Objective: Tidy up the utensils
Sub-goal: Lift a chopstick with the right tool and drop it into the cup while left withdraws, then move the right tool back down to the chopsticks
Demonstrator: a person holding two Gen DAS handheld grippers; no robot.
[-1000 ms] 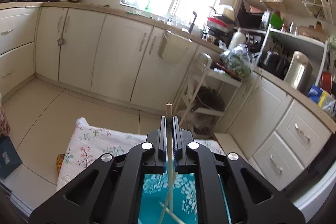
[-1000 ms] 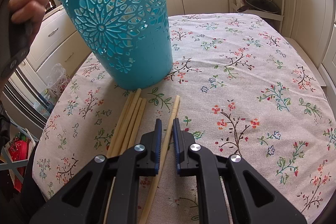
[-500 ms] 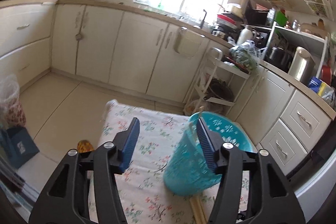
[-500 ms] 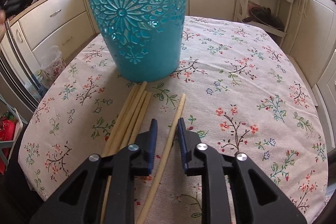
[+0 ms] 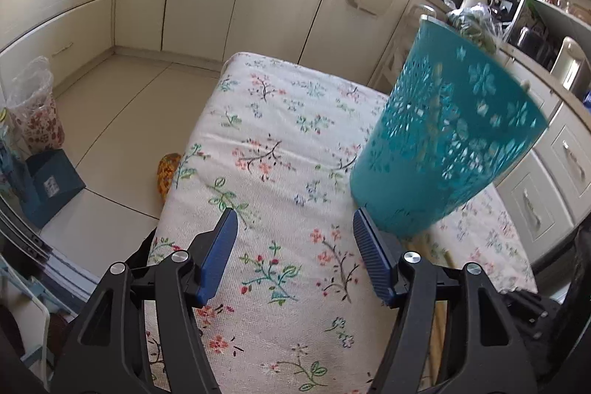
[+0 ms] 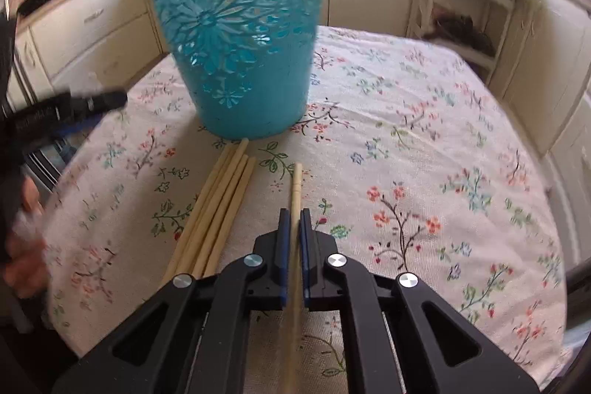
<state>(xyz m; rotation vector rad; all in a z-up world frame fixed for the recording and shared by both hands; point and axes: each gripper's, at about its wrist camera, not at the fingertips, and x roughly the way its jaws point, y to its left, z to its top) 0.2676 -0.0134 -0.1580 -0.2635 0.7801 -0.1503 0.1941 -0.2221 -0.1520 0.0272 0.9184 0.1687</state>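
At the bottom centre of the right wrist view, the right gripper (image 6: 291, 231) has its two blue pads closed on a single wooden chopstick (image 6: 296, 183), which runs between them and points toward the upper part of the frame. Its jaws have just been closing on this stick. Just to the left of it, a bundle of chopsticks (image 6: 221, 205) lies flat on the floral tablecloth (image 6: 424, 143), their far ends almost at the foot of the teal basket (image 6: 236, 36). The basket stands upright in the upper centre, a little blurred.

At the left edge of this view, the other gripper appears as a dark blurred shape with a hand below it.

In the left wrist view, the left gripper (image 5: 293, 239) sits in the lower middle with its jaws wide apart and nothing between them; they have just been opening. The teal basket (image 5: 450, 135) is at the right, close beside the right finger. One pale stick shows dimly through its pierced wall.
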